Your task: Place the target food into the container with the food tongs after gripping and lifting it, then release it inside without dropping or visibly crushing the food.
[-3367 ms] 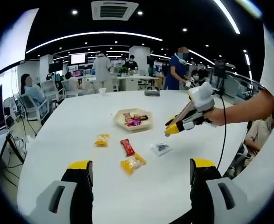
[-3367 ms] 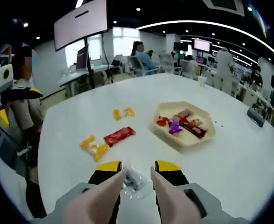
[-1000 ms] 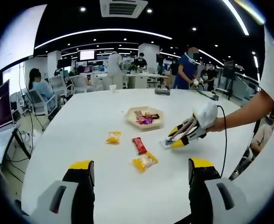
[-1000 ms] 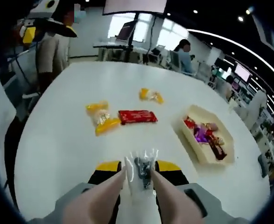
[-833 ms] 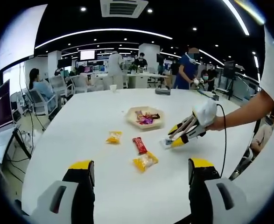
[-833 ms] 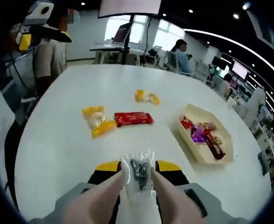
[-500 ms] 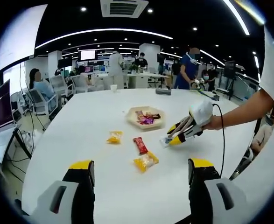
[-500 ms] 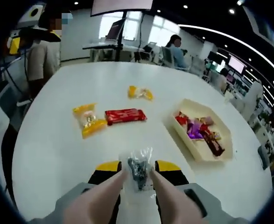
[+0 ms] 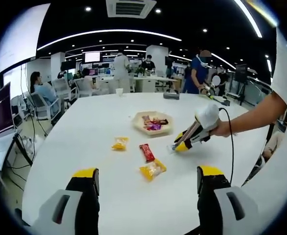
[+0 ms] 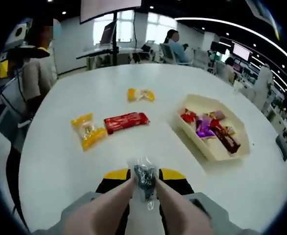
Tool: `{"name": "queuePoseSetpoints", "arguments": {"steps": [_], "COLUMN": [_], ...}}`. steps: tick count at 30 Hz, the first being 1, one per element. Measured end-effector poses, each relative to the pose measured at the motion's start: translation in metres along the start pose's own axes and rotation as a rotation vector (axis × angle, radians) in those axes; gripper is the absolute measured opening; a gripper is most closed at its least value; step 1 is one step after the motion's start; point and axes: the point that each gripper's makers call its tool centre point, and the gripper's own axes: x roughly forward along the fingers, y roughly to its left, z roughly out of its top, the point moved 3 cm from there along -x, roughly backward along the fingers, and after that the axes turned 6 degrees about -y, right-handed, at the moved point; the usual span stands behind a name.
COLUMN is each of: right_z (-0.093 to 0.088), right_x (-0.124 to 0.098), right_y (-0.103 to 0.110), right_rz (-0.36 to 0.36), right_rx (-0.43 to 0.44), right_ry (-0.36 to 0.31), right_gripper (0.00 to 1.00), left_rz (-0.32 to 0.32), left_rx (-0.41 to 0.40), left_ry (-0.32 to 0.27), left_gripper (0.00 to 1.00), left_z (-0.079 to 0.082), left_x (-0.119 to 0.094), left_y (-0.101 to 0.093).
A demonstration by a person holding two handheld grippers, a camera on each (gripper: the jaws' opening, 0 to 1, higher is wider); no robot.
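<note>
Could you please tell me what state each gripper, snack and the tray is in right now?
Right gripper: shut on the clear packet, held above the table.
Clear packet: pinched between the tongs, lifted.
Left gripper: open, holding nothing.
Tray: resting on the table, partly filled with wrapped snacks.
Red bar: lying flat on the table.
Large yellow packet: lying on the table.
Small yellow packet: lying on the table.

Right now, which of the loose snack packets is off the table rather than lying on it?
The clear plastic packet with dark contents, pinched in the right hand-held gripper. The red wrapped bar and the two yellow packets lie flat on the white table.
</note>
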Motion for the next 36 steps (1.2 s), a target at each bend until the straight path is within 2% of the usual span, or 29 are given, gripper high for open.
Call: {"name": "queuePoseSetpoints", "arguments": {"steps": [10, 16, 20, 25, 29, 36], "right_z": [0.008, 0.018, 0.019, 0.022, 0.027, 0.024], "right_x": [-0.005, -0.015, -0.023, -0.035, -0.049, -0.076], "right_y": [-0.002, -0.002, -0.003, -0.003, -0.005, -0.004], "right_rz": [-0.033, -0.044, -0.049, -0.065, -0.100, -0.136], "right_rx": [0.022, 0.057, 0.089, 0.103, 0.091, 0.127], "right_ry": [0.017, -0.028, -0.033, -0.049, -0.086, -0.104], "right_gripper": [0.20, 0.20, 0.20, 0.20, 0.20, 0.20], "left_rz": [0.015, 0.020, 0.008, -0.003, -0.018, -0.057], "left_rx": [0.000, 0.000, 0.006, 0.009, 0.014, 0.027], "left_ry": [0.001, -0.008, -0.016, -0.025, -0.032, -0.045], "left_gripper": [0.81, 0.81, 0.81, 0.81, 0.81, 0.81], "left_z": [0.002, 0.004, 0.006, 0.007, 0.008, 0.012], "left_x": [-0.006, -0.008, -0.007, -0.009, -0.009, -0.005], "left_y": [0.003, 0.001, -0.004, -0.008, -0.013, -0.023]}}
